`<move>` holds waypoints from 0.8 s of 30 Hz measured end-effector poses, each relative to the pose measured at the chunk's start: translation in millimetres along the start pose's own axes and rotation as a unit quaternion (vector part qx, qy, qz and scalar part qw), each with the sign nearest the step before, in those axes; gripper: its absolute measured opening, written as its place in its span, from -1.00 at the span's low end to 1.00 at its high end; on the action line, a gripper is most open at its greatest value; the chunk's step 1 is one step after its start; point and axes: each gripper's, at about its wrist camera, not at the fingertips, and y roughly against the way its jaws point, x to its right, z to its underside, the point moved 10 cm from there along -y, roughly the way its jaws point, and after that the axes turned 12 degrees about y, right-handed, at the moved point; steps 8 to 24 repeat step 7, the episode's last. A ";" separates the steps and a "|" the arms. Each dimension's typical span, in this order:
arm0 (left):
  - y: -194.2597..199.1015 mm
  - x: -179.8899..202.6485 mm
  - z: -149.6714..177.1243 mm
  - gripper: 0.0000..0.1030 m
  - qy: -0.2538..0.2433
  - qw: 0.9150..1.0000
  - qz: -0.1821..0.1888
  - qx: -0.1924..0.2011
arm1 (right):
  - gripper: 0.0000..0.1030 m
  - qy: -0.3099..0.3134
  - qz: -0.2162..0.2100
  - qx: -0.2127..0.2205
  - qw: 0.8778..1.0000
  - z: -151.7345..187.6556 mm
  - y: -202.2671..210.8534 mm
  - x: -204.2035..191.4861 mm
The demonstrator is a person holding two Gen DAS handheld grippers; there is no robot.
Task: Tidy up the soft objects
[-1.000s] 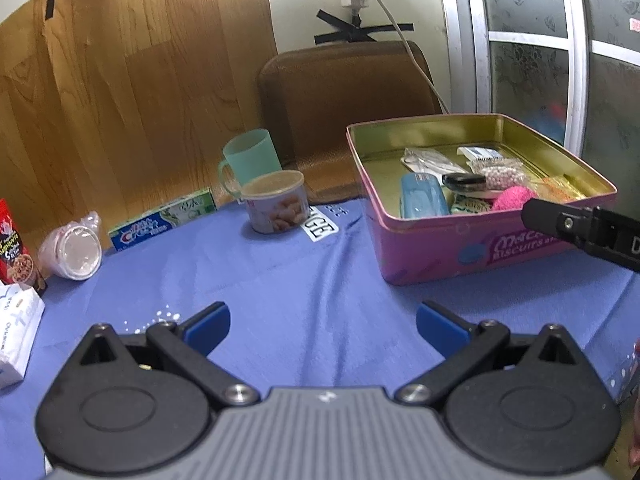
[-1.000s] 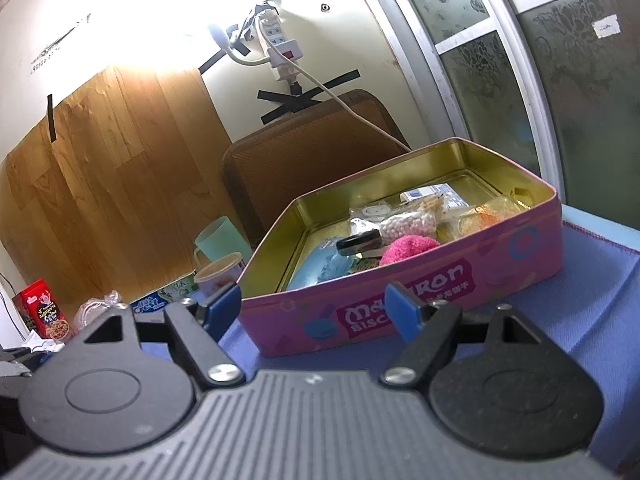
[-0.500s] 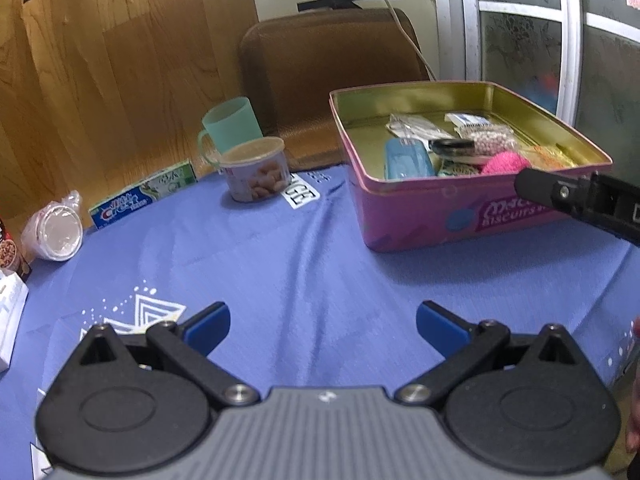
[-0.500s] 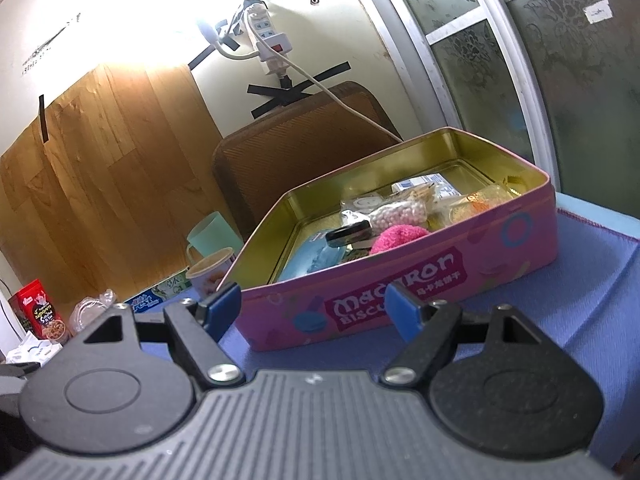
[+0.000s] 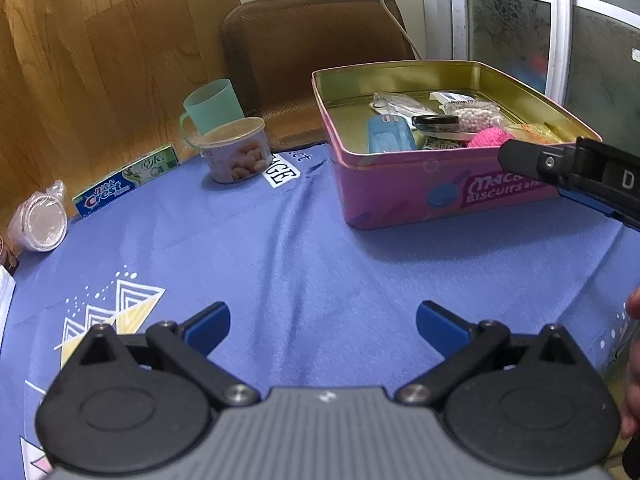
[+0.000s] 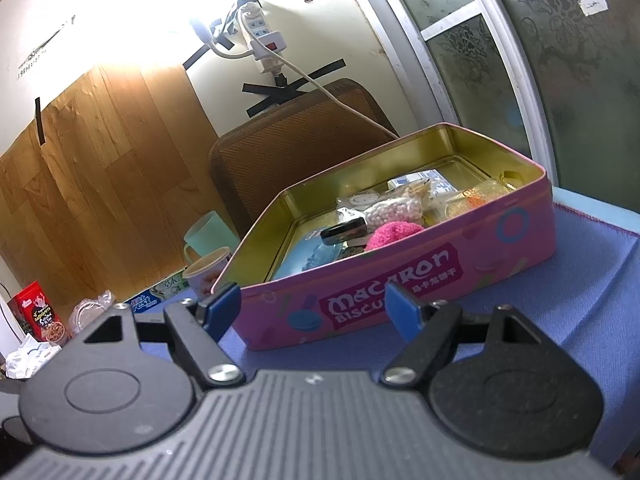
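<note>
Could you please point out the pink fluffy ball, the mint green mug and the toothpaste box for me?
pink fluffy ball [image 6: 394, 234], right wrist view, on its fuzzy top.
mint green mug [image 5: 214, 102], left wrist view, on its outer wall.
toothpaste box [image 5: 120, 188], left wrist view, on its printed face.

The left gripper [image 5: 322, 326] fills the bottom of its own view, jaws spread wide with nothing between the blue pads [image 5: 208, 326], angled downward. The right gripper [image 6: 314, 310] sits low in its frame, jaws likewise apart and empty; its black finger [image 5: 532, 158] enters the left view at the right edge
</note>
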 end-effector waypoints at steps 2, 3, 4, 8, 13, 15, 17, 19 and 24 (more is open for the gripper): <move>-0.1 0.7 0.5 0.99 0.000 1.000 0.003 -0.001 | 0.58 0.000 0.000 0.000 1.000 -0.1 0.3 -0.3; 0.1 1.2 0.5 0.99 0.000 1.000 0.006 -0.001 | 0.58 0.001 0.000 0.000 1.000 -0.1 0.3 -0.5; 0.5 1.5 0.4 0.99 0.000 1.000 0.009 0.000 | 0.58 0.001 0.001 0.001 1.000 0.0 0.2 -0.6; 2.2 2.7 -0.7 1.00 -0.003 1.000 0.014 0.004 | 0.58 0.003 0.001 0.001 1.000 0.1 -0.5 -0.7; 2.2 2.7 -0.7 1.00 -0.003 1.000 0.014 0.004 | 0.58 0.003 0.001 0.001 1.000 0.1 -0.5 -0.7; 2.2 2.7 -0.7 1.00 -0.003 1.000 0.014 0.004 | 0.58 0.003 0.001 0.001 1.000 0.1 -0.5 -0.7; 2.2 2.7 -0.7 1.00 -0.003 1.000 0.014 0.004 | 0.58 0.003 0.001 0.001 1.000 0.1 -0.5 -0.7; 2.2 2.7 -0.7 1.00 -0.003 1.000 0.014 0.004 | 0.58 0.003 0.001 0.001 1.000 0.1 -0.5 -0.7; 2.2 2.7 -0.7 1.00 -0.003 1.000 0.014 0.004 | 0.58 0.003 0.001 0.001 1.000 0.1 -0.5 -0.7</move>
